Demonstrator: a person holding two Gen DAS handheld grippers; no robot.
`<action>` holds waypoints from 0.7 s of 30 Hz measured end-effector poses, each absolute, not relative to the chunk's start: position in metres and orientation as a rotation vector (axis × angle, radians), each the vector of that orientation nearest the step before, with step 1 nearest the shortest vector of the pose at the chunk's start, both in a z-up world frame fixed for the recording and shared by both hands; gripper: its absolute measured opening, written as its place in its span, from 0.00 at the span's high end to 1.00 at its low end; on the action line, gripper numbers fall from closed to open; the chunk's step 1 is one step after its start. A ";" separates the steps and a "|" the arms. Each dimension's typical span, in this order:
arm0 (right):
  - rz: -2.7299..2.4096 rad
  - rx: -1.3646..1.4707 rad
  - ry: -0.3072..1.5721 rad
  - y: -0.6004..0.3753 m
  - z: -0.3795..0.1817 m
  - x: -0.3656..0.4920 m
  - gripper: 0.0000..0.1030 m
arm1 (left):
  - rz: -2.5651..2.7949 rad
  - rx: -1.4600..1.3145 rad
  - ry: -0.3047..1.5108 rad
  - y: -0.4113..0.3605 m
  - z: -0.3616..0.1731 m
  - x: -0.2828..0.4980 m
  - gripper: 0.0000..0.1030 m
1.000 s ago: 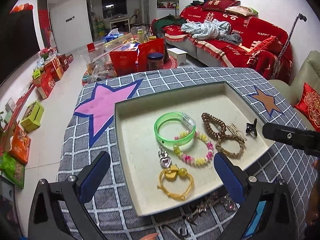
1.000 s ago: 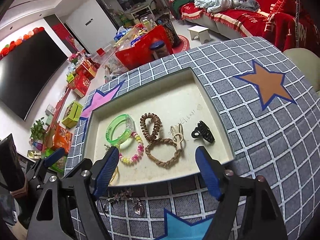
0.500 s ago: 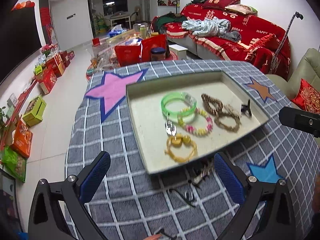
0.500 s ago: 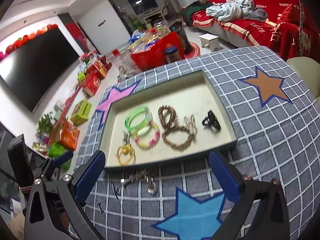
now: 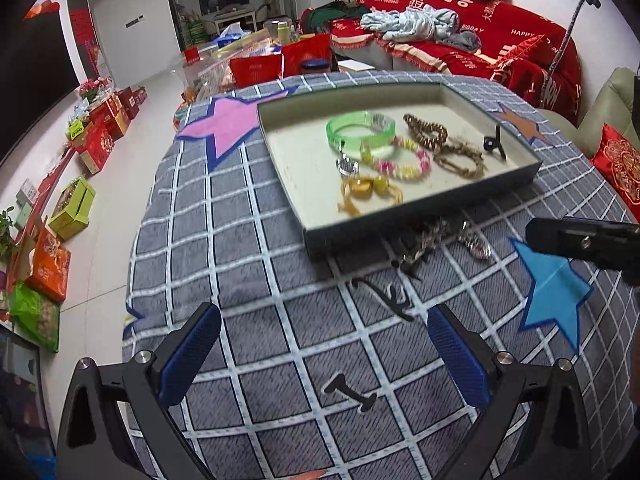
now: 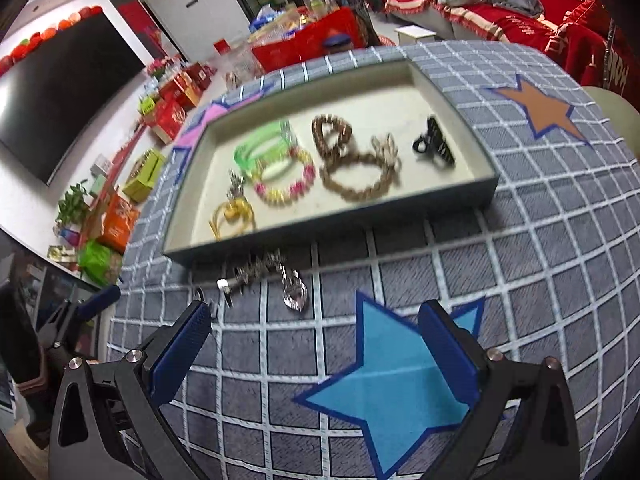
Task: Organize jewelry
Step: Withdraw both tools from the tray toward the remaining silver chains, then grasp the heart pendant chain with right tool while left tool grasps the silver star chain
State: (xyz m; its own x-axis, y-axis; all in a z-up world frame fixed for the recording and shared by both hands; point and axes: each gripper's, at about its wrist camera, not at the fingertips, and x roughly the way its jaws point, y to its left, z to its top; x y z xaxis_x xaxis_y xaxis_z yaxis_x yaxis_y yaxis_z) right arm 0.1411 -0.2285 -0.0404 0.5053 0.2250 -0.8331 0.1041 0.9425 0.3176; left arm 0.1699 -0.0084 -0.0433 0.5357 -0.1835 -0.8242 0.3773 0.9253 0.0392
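Loose jewelry awaited below the tray (image 6: 476,194)

Both tongs (image 5: 324,356) (image 6: 312,344) are held open, empty; the silver chain (image 6: 260,268) at frame centre is best pinched low.

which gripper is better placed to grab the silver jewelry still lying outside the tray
Probably right: the open right gripper has the silver jewelry pile just ahead of its fingertips. The open left gripper sits farther back from it.

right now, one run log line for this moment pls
left gripper: open, empty | right gripper: open, empty | tray: holds bracelets | silver jewelry: on cloth
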 end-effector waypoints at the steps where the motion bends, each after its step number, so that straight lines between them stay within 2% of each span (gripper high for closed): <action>1: 0.070 0.335 1.055 -0.226 -0.043 0.142 0.00 | -0.338 0.222 0.958 -0.008 -0.045 0.169 0.00; 8: 0.071 0.259 1.081 -0.209 -0.052 0.147 0.01 | -0.329 0.213 0.993 -0.002 -0.056 0.171 0.00; 14: 0.071 0.210 1.093 -0.198 -0.056 0.154 0.13 | -0.349 0.208 1.015 -0.004 -0.061 0.175 0.00; 16: 0.069 0.207 1.098 -0.197 -0.058 0.157 0.24 | -0.369 0.206 1.018 -0.006 -0.062 0.174 0.00; 18: 0.066 0.200 1.100 -0.195 -0.060 0.160 0.30 | -0.376 0.215 1.014 -0.008 -0.062 0.174 0.00; 21: 0.066 0.172 1.096 -0.192 -0.060 0.162 0.33 | -0.378 0.224 1.016 -0.010 -0.063 0.175 0.00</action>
